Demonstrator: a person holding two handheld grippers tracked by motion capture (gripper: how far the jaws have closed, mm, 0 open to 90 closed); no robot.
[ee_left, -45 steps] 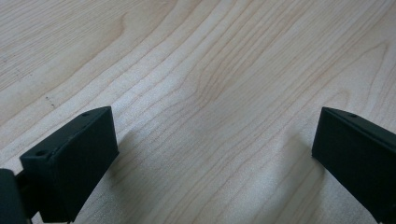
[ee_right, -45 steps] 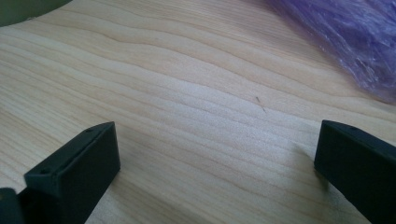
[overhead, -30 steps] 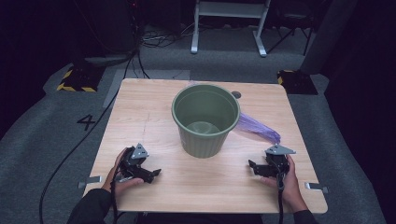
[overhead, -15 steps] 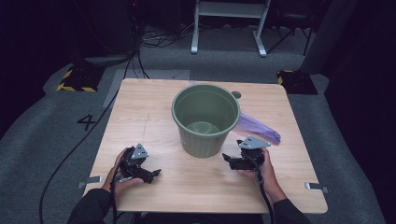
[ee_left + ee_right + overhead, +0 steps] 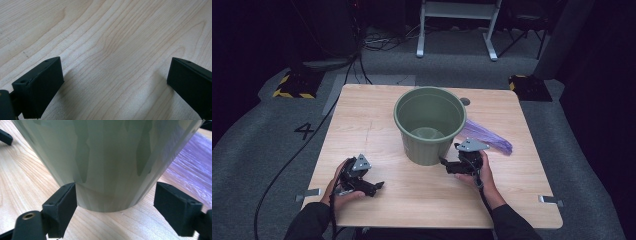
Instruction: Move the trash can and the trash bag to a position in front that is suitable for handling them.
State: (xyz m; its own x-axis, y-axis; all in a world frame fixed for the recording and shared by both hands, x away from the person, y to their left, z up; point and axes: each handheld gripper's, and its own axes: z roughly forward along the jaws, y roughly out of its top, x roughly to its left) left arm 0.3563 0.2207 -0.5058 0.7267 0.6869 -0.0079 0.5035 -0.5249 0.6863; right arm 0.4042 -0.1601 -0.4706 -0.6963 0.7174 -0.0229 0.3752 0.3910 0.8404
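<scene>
While brought up to the green plastic bucket base for a grasp, right gripper wide, lately narrowing, nothing clamped; left gripper parted over pale wooden table, idle.

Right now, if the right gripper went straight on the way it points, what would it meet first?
The green bucket. The right gripper points at its lower wall, jaws open and straddling the base. They have just been closing a little. The left pad looks very close to the wall, though contact is unclear.

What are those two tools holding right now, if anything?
Nothing. The right tool has open jaws around the green bucket's base, not gripping. The left tool is open over bare table.
</scene>
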